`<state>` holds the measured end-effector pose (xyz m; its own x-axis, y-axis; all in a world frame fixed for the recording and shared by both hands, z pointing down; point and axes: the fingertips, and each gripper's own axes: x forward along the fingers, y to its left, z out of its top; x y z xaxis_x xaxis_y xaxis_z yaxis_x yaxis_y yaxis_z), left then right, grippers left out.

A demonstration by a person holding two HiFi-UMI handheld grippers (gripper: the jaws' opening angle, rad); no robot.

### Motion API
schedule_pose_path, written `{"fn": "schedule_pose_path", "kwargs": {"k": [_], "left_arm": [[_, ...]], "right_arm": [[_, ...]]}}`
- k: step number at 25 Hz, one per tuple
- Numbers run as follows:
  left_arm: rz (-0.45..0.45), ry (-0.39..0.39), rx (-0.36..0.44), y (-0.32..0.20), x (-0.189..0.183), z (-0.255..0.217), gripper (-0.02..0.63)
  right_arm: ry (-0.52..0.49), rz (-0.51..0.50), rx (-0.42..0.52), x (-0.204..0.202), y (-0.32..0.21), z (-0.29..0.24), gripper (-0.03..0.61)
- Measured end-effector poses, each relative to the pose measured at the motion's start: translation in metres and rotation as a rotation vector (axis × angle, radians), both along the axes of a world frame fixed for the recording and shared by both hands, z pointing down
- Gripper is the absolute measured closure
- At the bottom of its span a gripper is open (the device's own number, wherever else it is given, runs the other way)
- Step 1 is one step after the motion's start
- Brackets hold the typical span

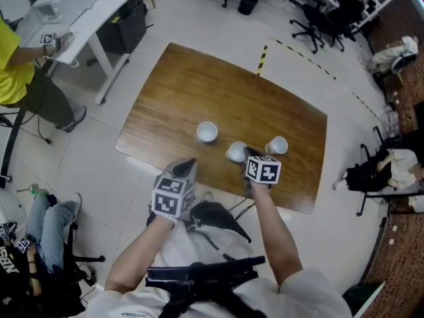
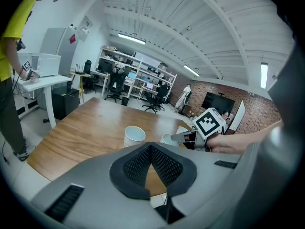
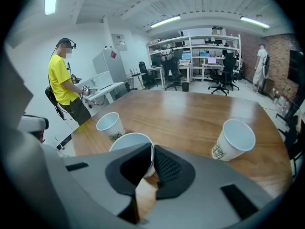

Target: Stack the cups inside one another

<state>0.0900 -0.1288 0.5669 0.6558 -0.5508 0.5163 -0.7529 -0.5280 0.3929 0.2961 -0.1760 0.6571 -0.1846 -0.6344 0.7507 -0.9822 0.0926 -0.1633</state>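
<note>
Three white paper cups stand on the wooden table [image 1: 199, 85]. The left cup [image 1: 207, 132] [image 2: 134, 136] [image 3: 109, 125] is upright and alone. My right gripper [image 1: 248, 154] [image 3: 151, 151] is shut on the near rim of the middle cup [image 1: 235, 152] [image 3: 131, 141] [image 2: 167, 139], one jaw inside it and one outside. The right cup [image 1: 277, 145] [image 3: 233, 140] leans with its mouth tipped toward me, to the right of that gripper. My left gripper [image 1: 187, 167] [image 2: 150, 147] hangs over the table's near edge, shut and empty, short of the left cup.
A person in a yellow shirt [image 1: 10, 65] [image 3: 62, 80] stands at a white desk [image 1: 73, 18] off the table's left end. Another person sits low at the left [image 1: 40, 224]. Office chairs and shelves [image 3: 200, 56] line the far wall.
</note>
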Motion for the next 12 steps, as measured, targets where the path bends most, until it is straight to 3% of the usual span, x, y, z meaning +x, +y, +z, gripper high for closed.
{"fn": "schedule_pose_path", "kwargs": {"k": [12], "left_arm": [[0.082, -0.014, 0.016, 0.008, -0.018, -0.011, 0.617]], "right_arm": [[0.038, 0.04, 0.067, -0.008, 0.015, -0.039, 0.554]]}}
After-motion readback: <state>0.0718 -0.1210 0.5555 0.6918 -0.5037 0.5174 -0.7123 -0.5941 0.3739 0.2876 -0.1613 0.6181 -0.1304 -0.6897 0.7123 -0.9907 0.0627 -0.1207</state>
